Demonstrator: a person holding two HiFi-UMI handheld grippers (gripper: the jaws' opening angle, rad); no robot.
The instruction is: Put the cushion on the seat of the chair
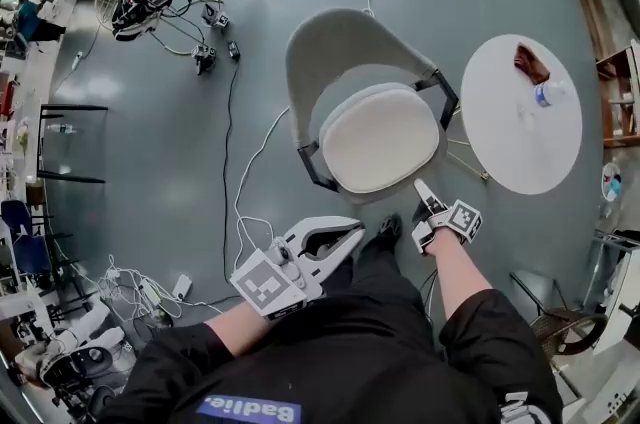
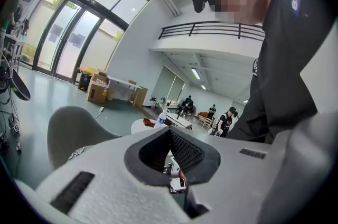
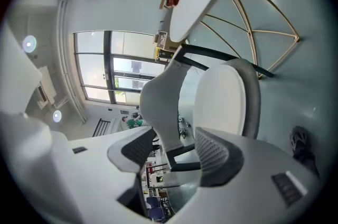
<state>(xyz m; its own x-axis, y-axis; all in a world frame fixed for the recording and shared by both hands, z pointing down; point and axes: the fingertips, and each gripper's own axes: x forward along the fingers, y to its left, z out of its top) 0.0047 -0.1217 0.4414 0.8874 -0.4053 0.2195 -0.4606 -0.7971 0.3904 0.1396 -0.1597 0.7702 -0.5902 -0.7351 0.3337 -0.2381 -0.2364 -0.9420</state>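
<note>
The cushion (image 1: 378, 140) lies flat on the chair (image 1: 330, 47) seat, its long axis across it, ahead of both grippers. The right gripper (image 1: 428, 197) is nearer, by the seat's front corner, jaws apart and empty. The left gripper (image 1: 345, 237) hangs farther back, jaws together on nothing.

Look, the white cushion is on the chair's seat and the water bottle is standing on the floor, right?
Not quite. The cushion is on the seat of the chair, but the water bottle stands on the round white table, not on the floor. The head view shows it.
</note>
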